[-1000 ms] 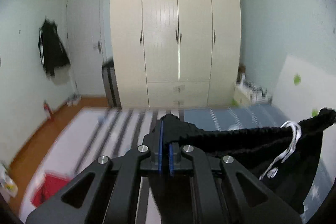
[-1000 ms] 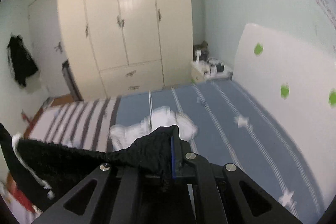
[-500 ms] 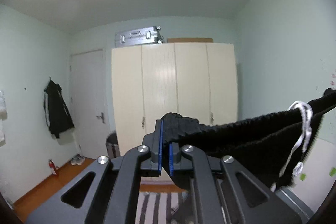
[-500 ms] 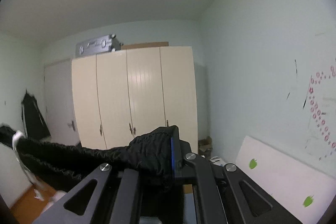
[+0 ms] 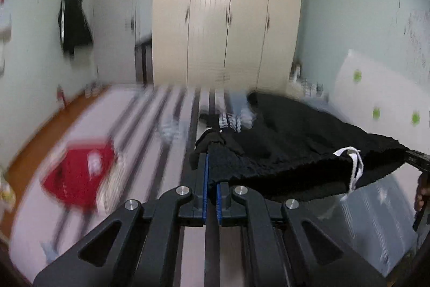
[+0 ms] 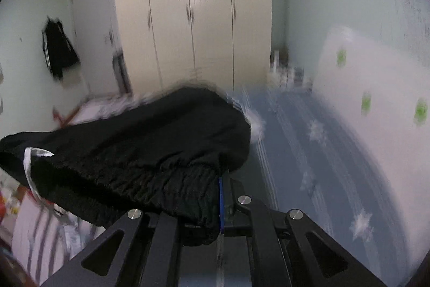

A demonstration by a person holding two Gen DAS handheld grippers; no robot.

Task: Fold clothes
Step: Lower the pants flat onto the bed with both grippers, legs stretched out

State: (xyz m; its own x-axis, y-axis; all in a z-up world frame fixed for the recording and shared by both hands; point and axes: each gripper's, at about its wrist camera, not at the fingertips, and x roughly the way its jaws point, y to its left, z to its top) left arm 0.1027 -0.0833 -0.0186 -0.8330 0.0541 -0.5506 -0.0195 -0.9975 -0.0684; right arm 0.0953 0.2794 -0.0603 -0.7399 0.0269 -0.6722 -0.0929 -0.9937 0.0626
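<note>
Black shorts [image 5: 290, 141] with a white drawstring [image 5: 354, 168] are stretched by their waistband between my two grippers, above the bed. My left gripper [image 5: 211, 166] is shut on the waistband's left end. My right gripper [image 6: 219, 179] is shut on the other end; the shorts [image 6: 139, 141] billow out ahead of it and hide its left finger. The drawstring shows at the left of the right wrist view [image 6: 31, 166]. The far legs of the shorts spread over the bed.
The bed has a striped white cover [image 5: 139, 125] on the left and a blue starred sheet [image 6: 322, 152] on the right. A red garment [image 5: 78, 174] lies on the left part. A cream wardrobe [image 5: 225, 18] stands behind, a white headboard [image 6: 376, 104] at right.
Both grippers swung up toward the ceiling with the shorts, then came back down over the bed. The shorts have flipped forward and now spread out ahead of the grippers.
</note>
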